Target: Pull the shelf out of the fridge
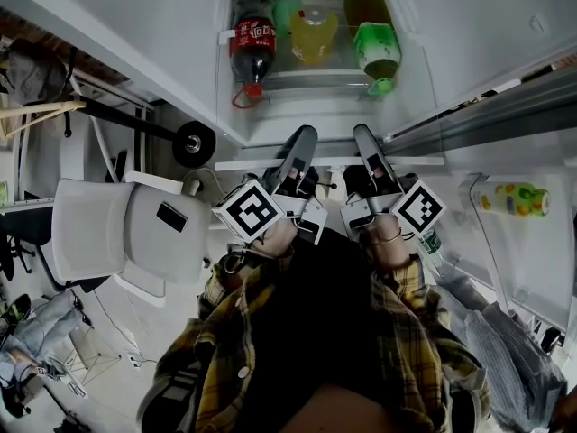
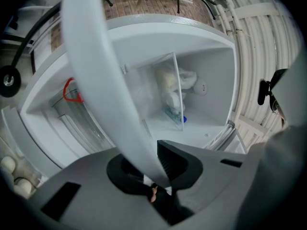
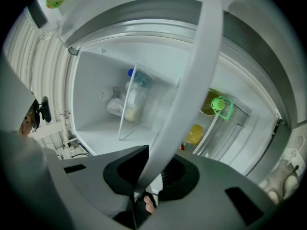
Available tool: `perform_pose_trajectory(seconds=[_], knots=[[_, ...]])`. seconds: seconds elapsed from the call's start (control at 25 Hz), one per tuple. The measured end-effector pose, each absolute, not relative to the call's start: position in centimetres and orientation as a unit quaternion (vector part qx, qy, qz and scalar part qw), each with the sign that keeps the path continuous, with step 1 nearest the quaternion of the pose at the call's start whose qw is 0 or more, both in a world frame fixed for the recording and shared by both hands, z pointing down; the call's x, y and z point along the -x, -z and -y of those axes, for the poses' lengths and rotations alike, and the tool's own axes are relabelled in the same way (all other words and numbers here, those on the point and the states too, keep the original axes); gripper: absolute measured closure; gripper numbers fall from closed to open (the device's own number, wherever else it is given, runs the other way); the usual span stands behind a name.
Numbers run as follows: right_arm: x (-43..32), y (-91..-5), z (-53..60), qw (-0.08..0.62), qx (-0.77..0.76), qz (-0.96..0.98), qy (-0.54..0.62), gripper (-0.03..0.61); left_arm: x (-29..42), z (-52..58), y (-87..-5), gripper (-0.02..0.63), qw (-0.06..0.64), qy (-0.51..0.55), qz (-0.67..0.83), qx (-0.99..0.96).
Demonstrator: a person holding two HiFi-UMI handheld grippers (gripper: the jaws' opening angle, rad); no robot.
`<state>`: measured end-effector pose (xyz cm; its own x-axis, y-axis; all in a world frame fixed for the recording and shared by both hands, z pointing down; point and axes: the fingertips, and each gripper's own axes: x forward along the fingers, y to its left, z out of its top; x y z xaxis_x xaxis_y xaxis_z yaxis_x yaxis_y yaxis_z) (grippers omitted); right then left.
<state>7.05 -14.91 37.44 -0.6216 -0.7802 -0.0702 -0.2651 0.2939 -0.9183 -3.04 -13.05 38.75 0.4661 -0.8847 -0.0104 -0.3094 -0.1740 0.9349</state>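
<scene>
Down at the bottom of the head view is the person's plaid sleeve [image 1: 410,305]. Just above it, mid-frame, the left gripper [image 1: 302,142] and right gripper [image 1: 365,144] sit side by side.

Both are clamped on the shelf [image 1: 261,163], whose white front edge runs across the centre of the frame at the mouth of the fridge [image 1: 180,25]. In the left gripper view the jaws of the left gripper [image 2: 154,169] pinch that white strip [image 2: 96,71] at lower centre, and it sweeps off to the upper left. In the right gripper view the right gripper [image 3: 146,174] bites the same strip [image 3: 192,80], which rises to the upper right. So both grips are on.

As for handling, the edge looks rigid and smooth, probably plastic trim on a hard panel. I'd call it stiff, not light, breakable if dropped, and a bit slippery under narrow pads. The front trim is the sensible hold. The two grips sit close together near the middle, so the shelf could twist or jam in its runners unless the pull stays level and even.

Further in, at the top of the head view, lie a cola bottle [image 1: 255,48], a yellow bottle [image 1: 313,36] and a green bottle [image 1: 374,39]. I can't tell whether they show through the shelf or lie clear of it.
</scene>
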Motion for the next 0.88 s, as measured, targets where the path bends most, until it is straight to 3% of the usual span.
perform_pose_trajectory(seconds=[0.88], knots=[[-7.11,-37.04,15.11,0.272,0.339,-0.756,0.489,0.515,2.69,13.29,-38.06,0.555,0.478,0.308,0.409,-0.713]])
